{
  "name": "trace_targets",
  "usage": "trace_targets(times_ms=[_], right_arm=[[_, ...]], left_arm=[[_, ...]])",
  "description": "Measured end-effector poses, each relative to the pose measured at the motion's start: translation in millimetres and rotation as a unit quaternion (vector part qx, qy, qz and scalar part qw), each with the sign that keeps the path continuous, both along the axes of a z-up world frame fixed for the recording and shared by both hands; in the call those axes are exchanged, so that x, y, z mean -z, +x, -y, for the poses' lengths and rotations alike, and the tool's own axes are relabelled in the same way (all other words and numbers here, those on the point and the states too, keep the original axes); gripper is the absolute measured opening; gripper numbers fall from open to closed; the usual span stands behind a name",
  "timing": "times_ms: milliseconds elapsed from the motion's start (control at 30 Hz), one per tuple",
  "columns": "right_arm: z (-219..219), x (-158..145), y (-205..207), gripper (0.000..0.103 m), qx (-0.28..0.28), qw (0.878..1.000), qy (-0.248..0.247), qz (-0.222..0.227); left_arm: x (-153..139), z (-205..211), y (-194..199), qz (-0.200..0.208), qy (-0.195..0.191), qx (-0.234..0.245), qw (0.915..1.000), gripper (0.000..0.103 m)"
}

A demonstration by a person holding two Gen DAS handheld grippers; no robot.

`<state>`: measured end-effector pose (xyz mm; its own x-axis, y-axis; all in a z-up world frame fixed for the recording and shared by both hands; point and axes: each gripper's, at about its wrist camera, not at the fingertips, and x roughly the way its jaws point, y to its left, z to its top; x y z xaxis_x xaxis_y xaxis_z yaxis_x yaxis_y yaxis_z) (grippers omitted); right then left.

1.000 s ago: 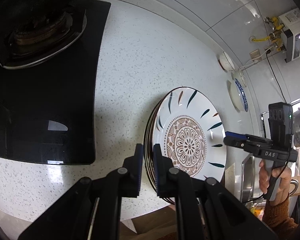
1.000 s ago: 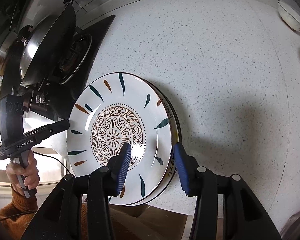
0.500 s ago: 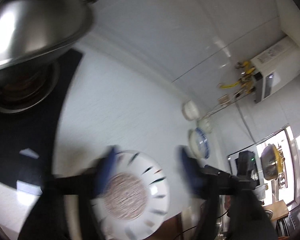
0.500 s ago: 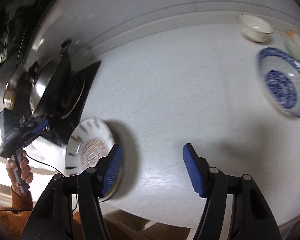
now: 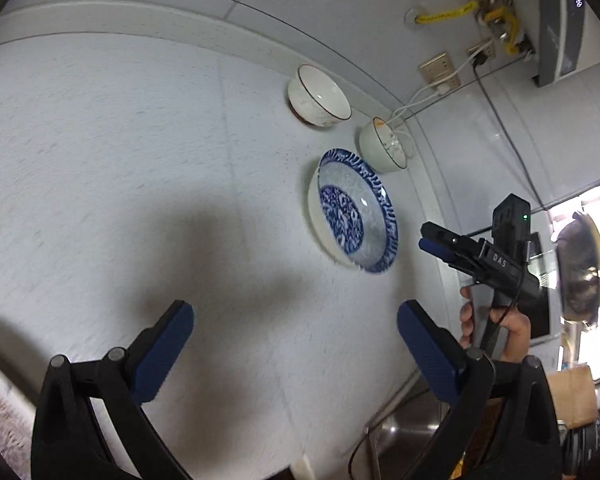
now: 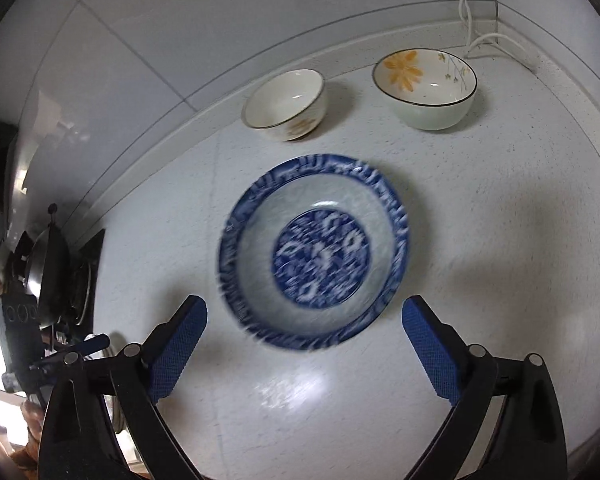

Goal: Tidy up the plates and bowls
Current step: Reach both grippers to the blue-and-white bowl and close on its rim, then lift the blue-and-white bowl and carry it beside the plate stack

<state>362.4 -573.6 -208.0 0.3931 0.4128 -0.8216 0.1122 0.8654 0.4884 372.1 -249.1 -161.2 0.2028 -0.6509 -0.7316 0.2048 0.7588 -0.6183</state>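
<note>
— Blue-patterned bowl [image 6: 314, 250] sits on the speckled countertop [image 6: 500, 240], just ahead of the right gripper [image 6: 304, 348]. Its fingers are spread wide and hold nothing.

— And the left gripper [image 5: 296, 354]?

— Also wide and empty, hanging over bare counter, with the bowl to its far right.

— The two small bowls?

— Farther back by the wall: a plain white bowl [image 6: 285, 104] on the left, an orange-flower bowl [image 6: 426, 88] on the right.

— So the right one should probably straddle the near rim, one finger inside, and close gently; glazed ceramic slips.
</note>
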Motion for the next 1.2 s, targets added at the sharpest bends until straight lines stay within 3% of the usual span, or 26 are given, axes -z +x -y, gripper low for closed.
trace_targets(times_ms=[67, 200, 433, 467, 500, 600, 667, 733, 800, 867, 1000, 1200], right_arm=[[9, 13, 17, 0.096, -0.014, 1.000, 0.004, -0.008], [22, 35, 40, 0.096, -0.026, 0.999, -0.004, -0.019], [31, 67, 61, 0.094, -0.053, 0.998, 0.019, -0.039], [30, 70, 63, 0.085, -0.058, 0.997, 0.018, -0.043], [30, 73, 64, 0.068, -0.062, 0.997, 0.018, -0.047], [30, 82, 64, 0.035, -0.065, 0.996, 0.020, -0.057], [30, 84, 63, 0.021, -0.064, 0.996, 0.026, -0.057], [32, 86, 62, 0.017, -0.060, 0.996, 0.024, -0.056], [34, 87, 61, 0.013, -0.056, 0.997, 0.025, -0.057], [35, 87, 60, 0.013, -0.051, 0.997, 0.024, -0.054], [27, 84, 57, 0.013, -0.049, 0.998, 0.011, -0.048], [11, 65, 42, 0.012, -0.046, 0.998, -0.008, -0.032]], left_arm=[[9, 28, 19, -0.004, 0.026, -0.008, 0.9996, 0.102], [30, 74, 59, -0.022, 0.042, -0.011, 0.9988, 0.099], [73, 129, 90, -0.061, 0.077, -0.001, 0.9952, 0.074], [78, 132, 90, -0.067, 0.077, -0.001, 0.9948, 0.069], [84, 135, 91, -0.073, 0.078, 0.001, 0.9943, 0.064], [87, 142, 91, -0.070, 0.074, 0.007, 0.9948, 0.046], [93, 144, 94, -0.082, 0.074, 0.009, 0.9938, 0.025], [95, 143, 95, -0.084, 0.075, 0.000, 0.9937, 0.023], [100, 138, 97, -0.086, 0.074, -0.010, 0.9935, 0.010], [100, 129, 95, -0.095, 0.056, -0.016, 0.9938, 0.010], [93, 129, 91, -0.091, 0.083, -0.008, 0.9923, 0.010], [79, 115, 58, -0.108, 0.075, -0.014, 0.9912, 0.011]])
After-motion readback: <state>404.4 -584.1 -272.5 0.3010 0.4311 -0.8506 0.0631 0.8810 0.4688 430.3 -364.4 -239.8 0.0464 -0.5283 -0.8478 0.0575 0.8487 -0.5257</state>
